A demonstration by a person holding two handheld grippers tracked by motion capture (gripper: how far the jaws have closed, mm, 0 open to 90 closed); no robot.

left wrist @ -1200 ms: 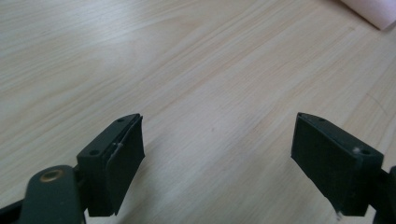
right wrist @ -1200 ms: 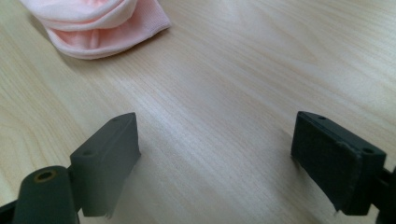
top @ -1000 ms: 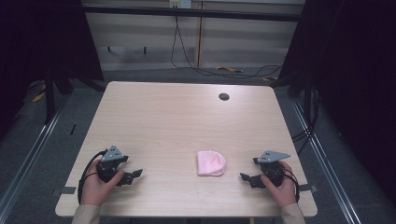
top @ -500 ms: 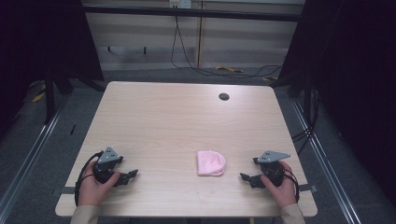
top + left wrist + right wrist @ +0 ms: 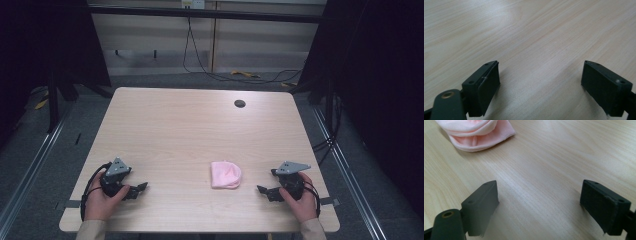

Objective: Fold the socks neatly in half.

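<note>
Pink cap lies on the worktop between two spread claws.

The cap (image 5: 226,174) sits near the front edge, right of centre, touching nothing. The right claw (image 5: 265,191) rests near it on the right, jaws wide apart with bare wood between them. The left claw (image 5: 139,189) rests well apart at the near left, jaws just opened further, nothing between them. A dark round hole (image 5: 240,103) marks the far right of the worktop (image 5: 190,130). Nothing lies between either claw and the cap.
</note>
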